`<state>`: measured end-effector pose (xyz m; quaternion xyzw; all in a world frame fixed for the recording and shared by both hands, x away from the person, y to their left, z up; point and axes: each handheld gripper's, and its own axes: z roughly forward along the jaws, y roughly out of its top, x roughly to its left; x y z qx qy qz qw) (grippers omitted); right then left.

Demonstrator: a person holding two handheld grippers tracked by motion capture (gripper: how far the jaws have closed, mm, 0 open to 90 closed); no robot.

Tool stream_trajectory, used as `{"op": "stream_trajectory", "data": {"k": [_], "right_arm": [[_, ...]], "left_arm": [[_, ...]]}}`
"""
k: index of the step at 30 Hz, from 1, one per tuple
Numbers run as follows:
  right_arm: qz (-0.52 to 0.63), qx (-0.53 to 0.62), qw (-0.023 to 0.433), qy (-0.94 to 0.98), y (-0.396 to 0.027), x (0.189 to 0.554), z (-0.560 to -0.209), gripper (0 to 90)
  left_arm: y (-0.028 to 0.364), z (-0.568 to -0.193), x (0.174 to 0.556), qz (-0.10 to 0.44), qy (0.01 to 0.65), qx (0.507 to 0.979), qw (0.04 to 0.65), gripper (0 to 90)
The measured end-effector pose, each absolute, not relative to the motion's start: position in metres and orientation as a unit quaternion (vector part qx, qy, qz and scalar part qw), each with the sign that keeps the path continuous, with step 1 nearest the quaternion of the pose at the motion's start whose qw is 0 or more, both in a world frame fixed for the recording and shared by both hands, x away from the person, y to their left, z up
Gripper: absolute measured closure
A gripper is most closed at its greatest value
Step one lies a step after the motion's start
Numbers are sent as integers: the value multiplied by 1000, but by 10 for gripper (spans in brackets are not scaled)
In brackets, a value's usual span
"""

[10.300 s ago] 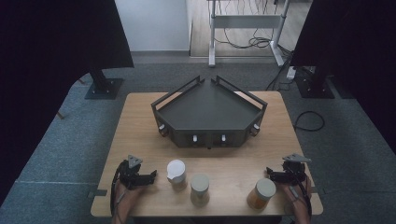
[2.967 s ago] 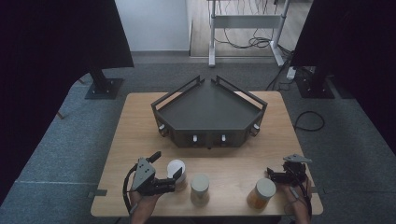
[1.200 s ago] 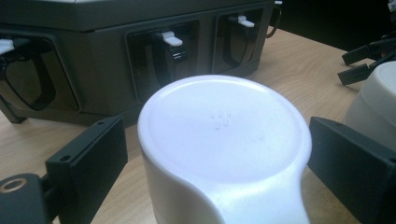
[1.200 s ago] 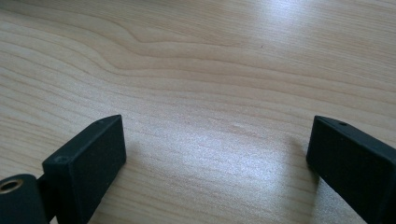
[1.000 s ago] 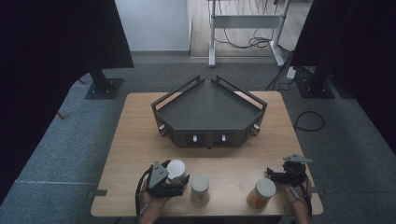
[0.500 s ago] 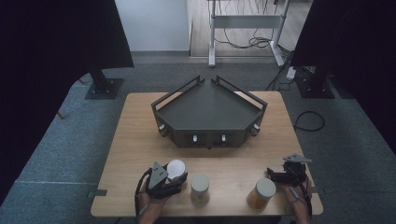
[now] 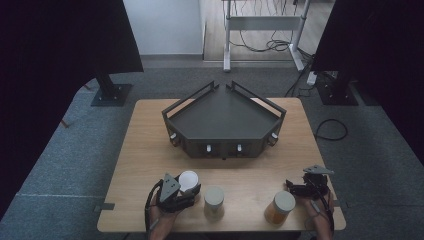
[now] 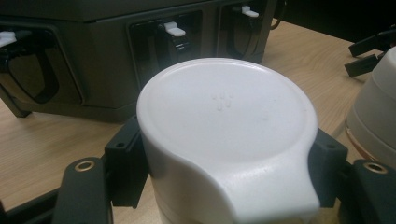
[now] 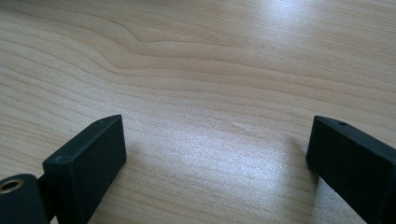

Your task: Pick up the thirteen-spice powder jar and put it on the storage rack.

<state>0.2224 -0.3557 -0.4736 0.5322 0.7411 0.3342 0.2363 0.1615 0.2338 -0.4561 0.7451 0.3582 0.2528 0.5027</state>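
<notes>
A jar with a white lid (image 7: pixel 189 180) stands near the table's front left. My left gripper (image 7: pixel 186 192) is shut on it. In the left gripper view the black pads (image 8: pixel 125 167) press the jar (image 8: pixel 226 126) from both sides, just under the lid. A grey-lidded jar (image 7: pixel 214 200) stands just right of it. An amber jar with a pale lid (image 7: pixel 280 207) stands at the front right. My right gripper (image 7: pixel 291 189) rests beside the amber jar. It is open (image 9: pixel 210 154), with bare wood between its jaws.
A dark grey angular tray (image 7: pixel 225 117) with raised rails fills the table's middle and back. Its front wall with white latches (image 8: pixel 93 56) is close behind the held jar. The grey-lidded jar (image 8: pixel 373 116) stands close by at the right of the left gripper view.
My left gripper came in from the left to the white-lidded jar and its jaws closed around it. The right gripper and the other two jars have not moved.
</notes>
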Motion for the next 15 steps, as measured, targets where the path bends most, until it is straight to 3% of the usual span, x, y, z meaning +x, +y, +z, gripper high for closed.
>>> {"op": "stream_trajectory", "data": {"k": [15], "right_arm": [[334,532,236,741,-356,222,-474,43]], "left_arm": [[239,-443,158,270,354,728,522,302]]}}
